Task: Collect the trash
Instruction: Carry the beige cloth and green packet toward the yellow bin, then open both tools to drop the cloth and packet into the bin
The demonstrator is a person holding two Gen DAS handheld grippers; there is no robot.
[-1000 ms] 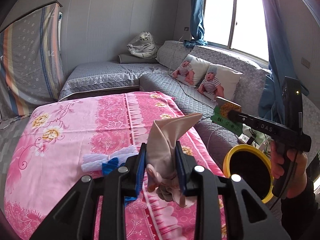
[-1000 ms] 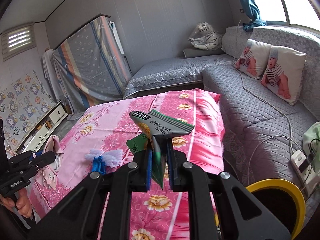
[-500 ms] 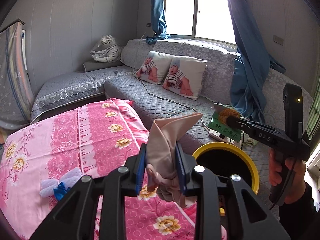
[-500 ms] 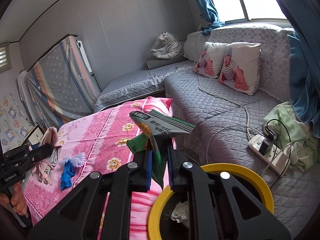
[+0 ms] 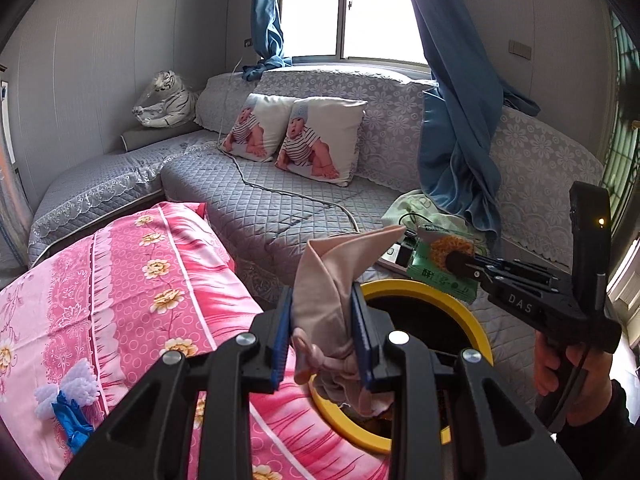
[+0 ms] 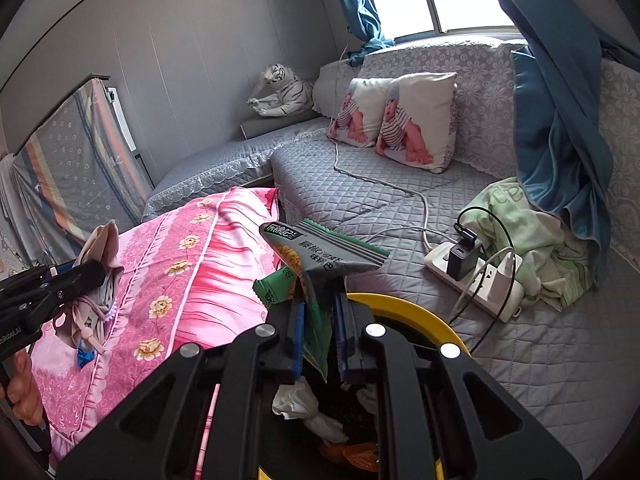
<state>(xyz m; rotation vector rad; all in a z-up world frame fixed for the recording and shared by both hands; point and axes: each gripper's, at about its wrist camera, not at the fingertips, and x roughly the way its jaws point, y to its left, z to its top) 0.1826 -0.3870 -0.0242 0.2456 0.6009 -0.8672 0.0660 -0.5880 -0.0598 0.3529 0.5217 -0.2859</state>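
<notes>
My left gripper (image 5: 322, 336) is shut on a crumpled beige cloth (image 5: 332, 280) that sticks up between its blue pads, over the near rim of a yellow-rimmed black bin (image 5: 476, 320). My right gripper (image 6: 320, 332) is shut on a green and grey snack wrapper (image 6: 320, 246), above the same yellow-rimmed bin (image 6: 412, 312). White crumpled paper (image 6: 298, 398) and orange scraps lie inside it. In the left wrist view the right gripper (image 5: 456, 262) holds the wrapper (image 5: 440, 266) past the bin's far rim. The left gripper (image 6: 86, 274) with the cloth (image 6: 100, 246) shows at the left of the right wrist view.
A pink flowered bedspread (image 5: 132, 280) lies left of the bin, with a white and blue tuft (image 5: 68, 396) on it. A grey quilted sofa (image 6: 360, 200) carries two pillows (image 6: 396, 120), a power strip (image 6: 476, 280) with cables, a green cloth (image 6: 536, 240) and a blue curtain (image 6: 560, 120).
Both grippers have swung right, from above the pink bedspread to over the yellow bin, each still shut on its piece. The bin's contents have come into the right wrist view.
</notes>
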